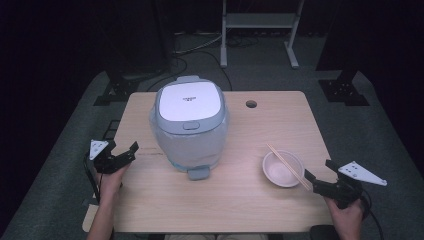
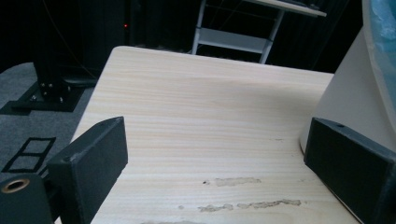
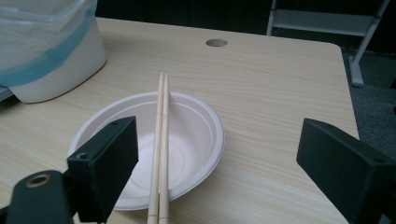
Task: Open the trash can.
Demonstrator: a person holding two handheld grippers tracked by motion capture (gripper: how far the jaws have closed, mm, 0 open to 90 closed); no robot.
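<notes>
Dark surroundings frame a pale wooden desk (image 1: 225, 200) standing on grey carpet. Right gripper (image 1: 320, 181) hovers at the desk's right edge near the front corner, jaws wide apart and holding nothing; directly ahead of it, close by, sits a white bowl (image 3: 196, 140) with a pair of chopsticks (image 3: 160, 140) laid across its rim, their near ends overhanging the bowl toward the gripper. Left gripper (image 1: 122, 157) rests at the desk's left edge, jaws likewise spread and empty, its right jaw just beside the base of a rice cooker (image 1: 189, 122). The cooker stands toward the back left of the desk with its lid shut, a thin plastic film around its body, and a small grey piece (image 1: 198, 173) lying at its front foot. Judged risks: the chopsticks are balanced loosely, so a jaw nudging the light bowl could roll them off or tip the bowl; closing on one stick alone would leave the other behind; and the film may make the cooker slippery to steady.
</notes>
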